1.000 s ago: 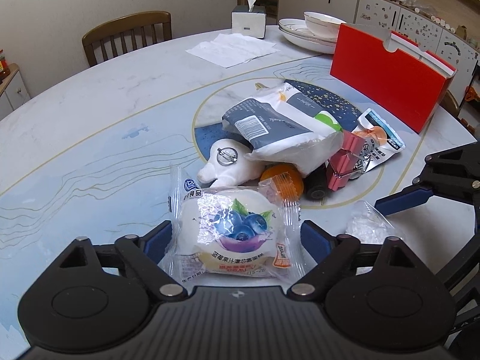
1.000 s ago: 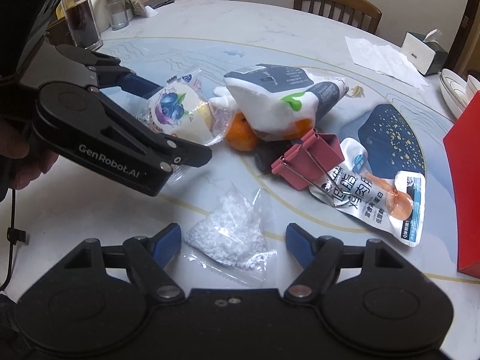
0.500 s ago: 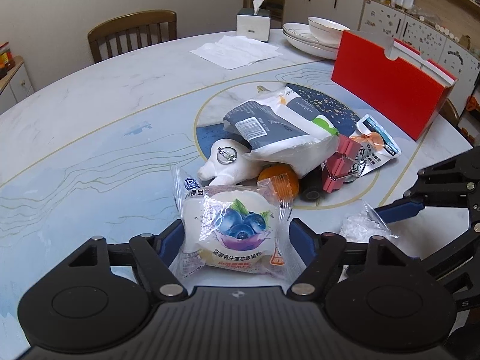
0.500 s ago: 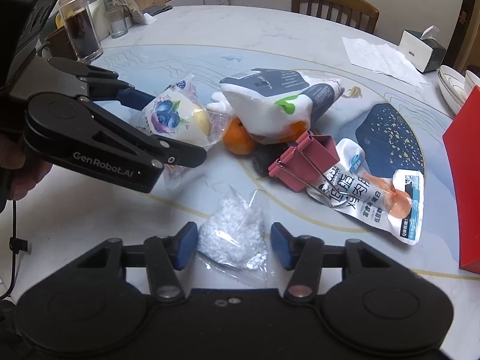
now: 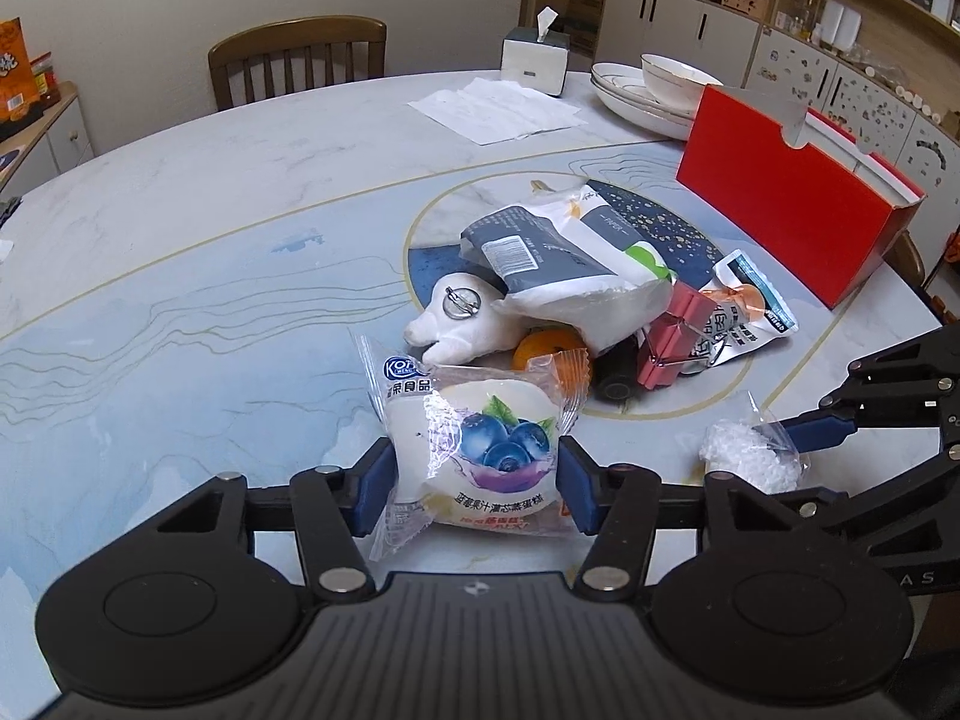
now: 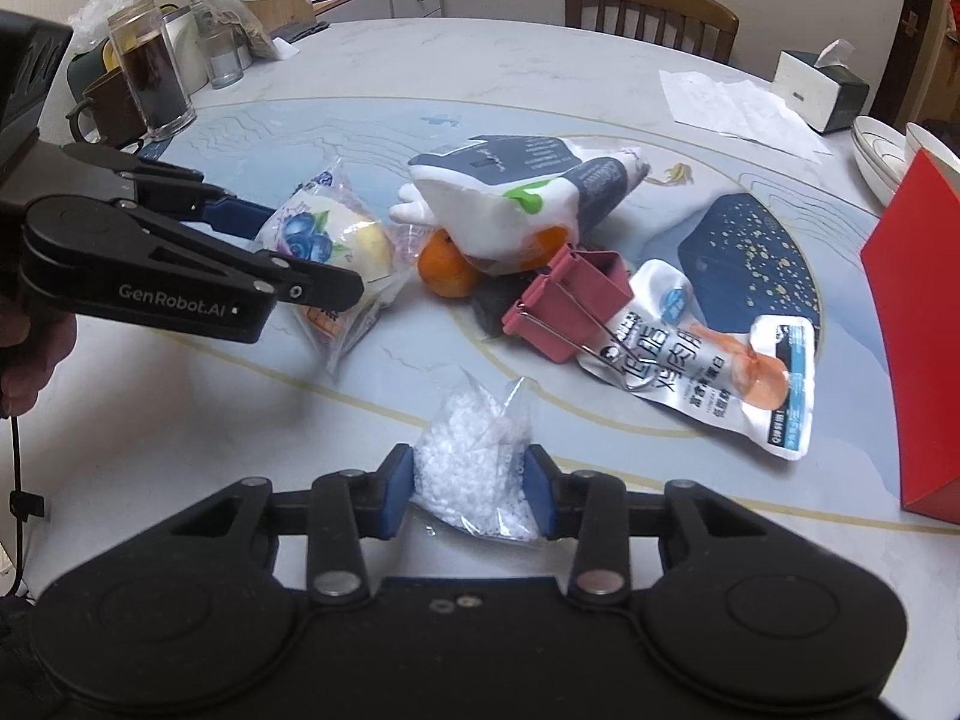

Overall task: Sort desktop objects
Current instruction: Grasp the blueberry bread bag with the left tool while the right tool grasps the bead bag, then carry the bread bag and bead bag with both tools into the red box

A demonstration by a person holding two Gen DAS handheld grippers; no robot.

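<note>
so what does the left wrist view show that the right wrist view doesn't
Only the left wrist view: the left gripper seen head-on, its fingers closing with the blueberry cake packet between them, the round badge on the white plush toy, and the cabinets behind.

Only the right wrist view: the right gripper head-on, closing on the bag of white beads, the glass jar of dark liquid, and a hand.

Both: the orange, pink binder clip, red box, tissue box.
</note>
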